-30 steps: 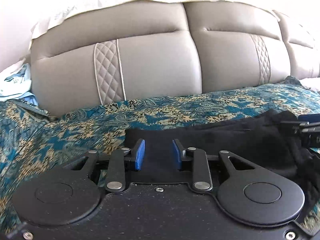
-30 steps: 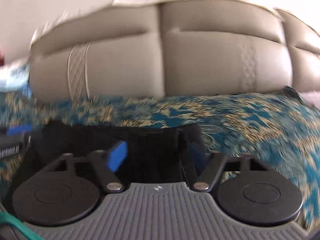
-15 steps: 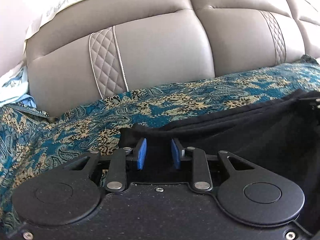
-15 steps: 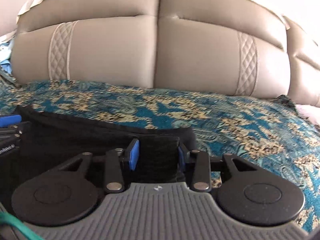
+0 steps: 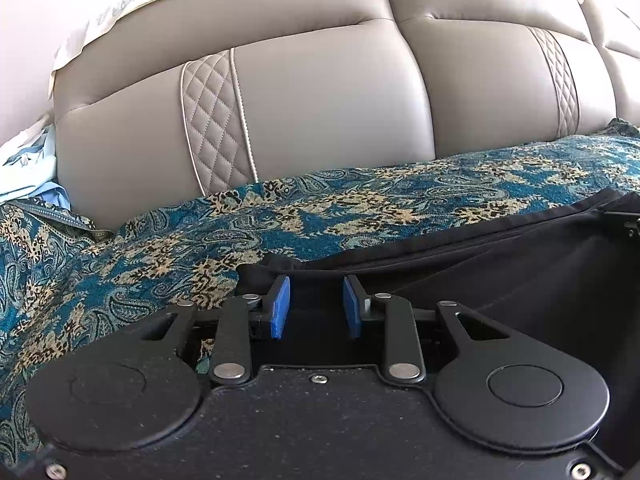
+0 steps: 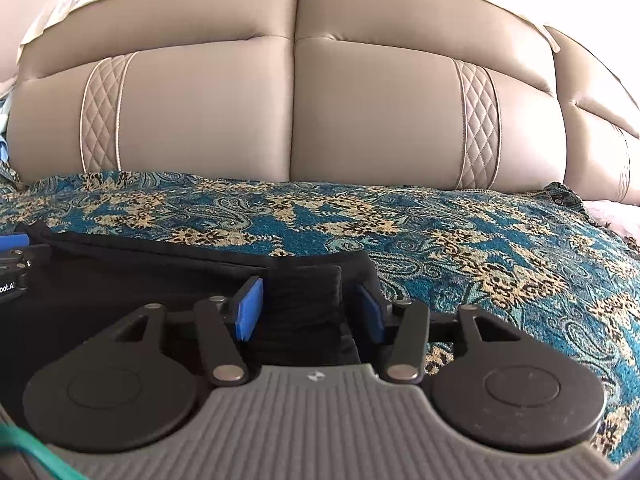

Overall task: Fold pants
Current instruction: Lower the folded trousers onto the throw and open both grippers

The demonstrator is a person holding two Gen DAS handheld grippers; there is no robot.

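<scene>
Black pants (image 5: 500, 272) lie on a teal and gold patterned cover (image 5: 360, 208). My left gripper (image 5: 316, 306) is at their left corner, its blue pads narrow with black cloth held between them. In the right wrist view the pants (image 6: 140, 276) end in a bunched corner between the pads of my right gripper (image 6: 308, 312). Its jaws are opening, and a small gap shows beside the right pad (image 6: 370, 314). The left gripper (image 6: 12, 256) peeks in at the left edge of that view.
A grey padded backrest (image 5: 320, 100) rises just behind the cover. A white cloth (image 5: 120, 4) drapes over its top. Light blue fabric (image 5: 28, 168) is bundled at the far left. The cover (image 6: 500, 264) spreads bare to the right of the pants.
Both grippers sank toward the cover with the pants, whose far edge now lies along it. The right jaws narrowed on the bunched corner, then widened off it. The left jaws kept their width.
</scene>
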